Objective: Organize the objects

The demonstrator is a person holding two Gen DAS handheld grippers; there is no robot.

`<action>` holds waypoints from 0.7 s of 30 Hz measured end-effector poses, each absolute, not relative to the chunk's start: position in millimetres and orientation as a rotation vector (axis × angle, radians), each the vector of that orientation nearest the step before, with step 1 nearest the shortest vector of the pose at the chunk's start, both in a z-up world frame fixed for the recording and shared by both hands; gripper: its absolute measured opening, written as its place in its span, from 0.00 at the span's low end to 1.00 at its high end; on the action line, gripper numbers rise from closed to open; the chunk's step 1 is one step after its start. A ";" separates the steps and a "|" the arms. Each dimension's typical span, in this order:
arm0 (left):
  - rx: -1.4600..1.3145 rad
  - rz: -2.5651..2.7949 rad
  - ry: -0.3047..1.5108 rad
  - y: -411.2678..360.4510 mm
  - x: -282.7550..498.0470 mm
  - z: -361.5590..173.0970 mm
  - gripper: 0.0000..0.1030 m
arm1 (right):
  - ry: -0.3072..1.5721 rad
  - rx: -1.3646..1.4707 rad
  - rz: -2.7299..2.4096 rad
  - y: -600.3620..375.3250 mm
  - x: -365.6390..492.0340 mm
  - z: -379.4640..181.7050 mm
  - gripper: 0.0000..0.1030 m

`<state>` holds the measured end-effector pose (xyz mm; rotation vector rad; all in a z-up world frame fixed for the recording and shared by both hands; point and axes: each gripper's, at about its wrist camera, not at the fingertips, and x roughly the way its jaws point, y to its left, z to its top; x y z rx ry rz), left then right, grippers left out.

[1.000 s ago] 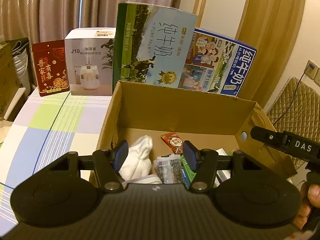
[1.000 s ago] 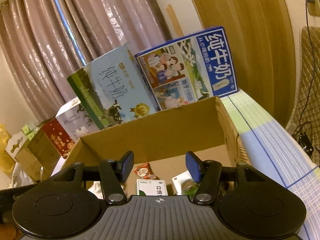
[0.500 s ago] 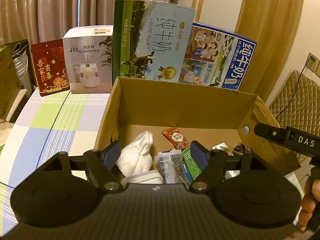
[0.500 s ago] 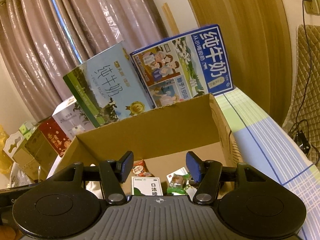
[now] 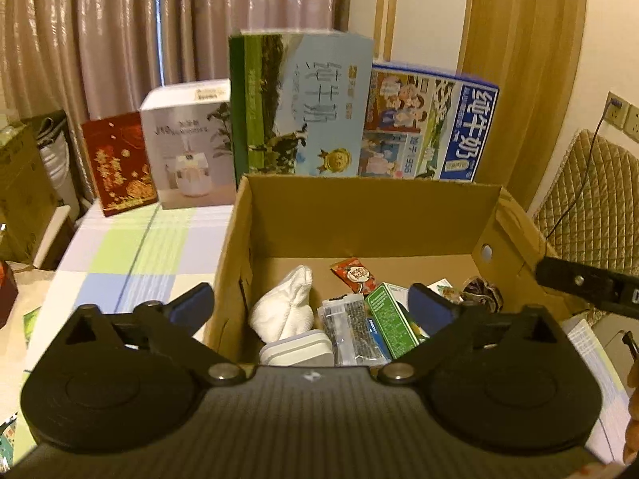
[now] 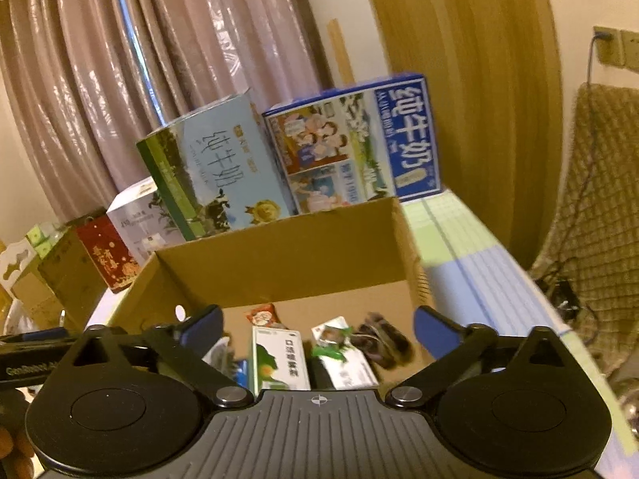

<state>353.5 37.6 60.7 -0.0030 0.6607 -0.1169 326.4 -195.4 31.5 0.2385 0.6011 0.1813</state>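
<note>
Your left gripper [image 5: 311, 309] hangs over the near edge of the open cardboard box [image 5: 359, 215], jaws spread wide and holding nothing. Between and just beyond its fingers lie the box's contents: a folded white cloth [image 5: 285, 307] towards the left finger, a clear packet of dark bits [image 5: 351, 329] in the middle, and a green carton [image 5: 393, 319] close to the right finger, with a red snack sachet [image 5: 353, 275] farther in. Your right gripper [image 6: 317, 325] also stands wide and empty above the same box [image 6: 287, 257]; a white-and-green packet [image 6: 279, 361] sits between its fingers, and a dark wrapped item [image 6: 379, 337] lies nearer the right finger. Two milk cartons [image 5: 303, 107] stand behind the box.
</note>
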 end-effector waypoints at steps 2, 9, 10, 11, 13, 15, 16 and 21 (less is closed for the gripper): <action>-0.003 -0.110 0.657 37.3 341.0 67.3 0.99 | 0.605 0.214 0.176 -198.3 315.1 39.0 0.98; -0.040 -0.090 0.635 45.0 281.4 88.9 0.99 | 0.657 0.148 0.167 -211.7 268.8 53.8 0.98; -0.038 -0.092 0.639 45.4 273.3 91.0 0.99 | 0.664 0.149 0.165 -214.3 262.0 55.8 0.98; -0.036 -0.094 0.644 45.8 263.7 93.8 0.99 | 0.669 0.149 0.163 -215.4 256.6 58.1 0.98; -0.031 -0.100 0.649 45.2 245.8 100.4 0.99 | 0.680 0.140 0.170 -216.9 241.1 64.3 0.98; -0.038 -0.124 0.650 44.0 228.9 107.6 0.99 | 0.687 0.132 0.175 -216.1 227.3 70.7 0.98; -0.038 -0.122 0.645 42.8 219.2 112.0 0.99 | 0.690 0.126 0.176 -215.6 218.4 74.8 0.98; -0.033 -0.096 0.651 35.5 172.5 130.3 0.99 | 0.693 0.096 0.181 -215.0 179.7 91.3 0.98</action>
